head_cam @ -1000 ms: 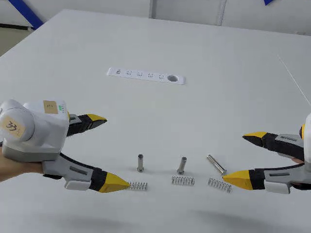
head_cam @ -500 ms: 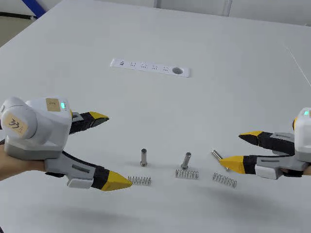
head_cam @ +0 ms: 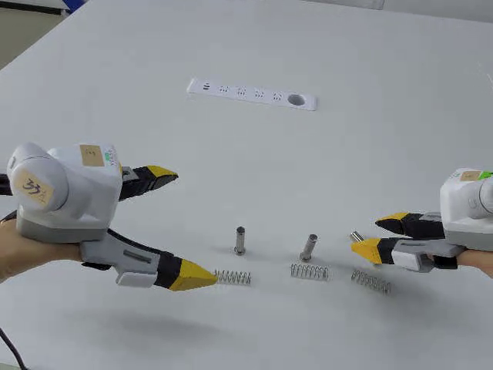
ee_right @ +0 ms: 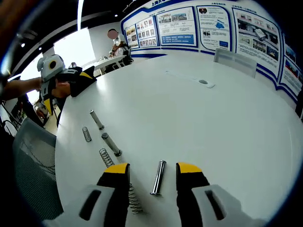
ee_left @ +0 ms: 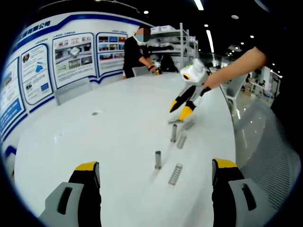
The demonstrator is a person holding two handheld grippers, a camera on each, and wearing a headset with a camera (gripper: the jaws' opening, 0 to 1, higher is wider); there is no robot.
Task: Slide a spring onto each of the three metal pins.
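"So where is the lying pin (ee_right: 158,177)?"

"Just right of the middle pin (head_cam: 309,247), flat on the table (head_cam: 370,139); the right gripper (head_cam: 370,235) brackets it, jaws parted and not yet pinching, probably lined up to lift it."

"And around it?"

"A third pin (head_cam: 240,240) stands left of the middle pin; three springs (head_cam: 309,271) lie just nearer the person; the left gripper (head_cam: 189,226) gapes wide farther left, idle I'd judge; the power strip (head_cam: 253,93) lies well beyond."
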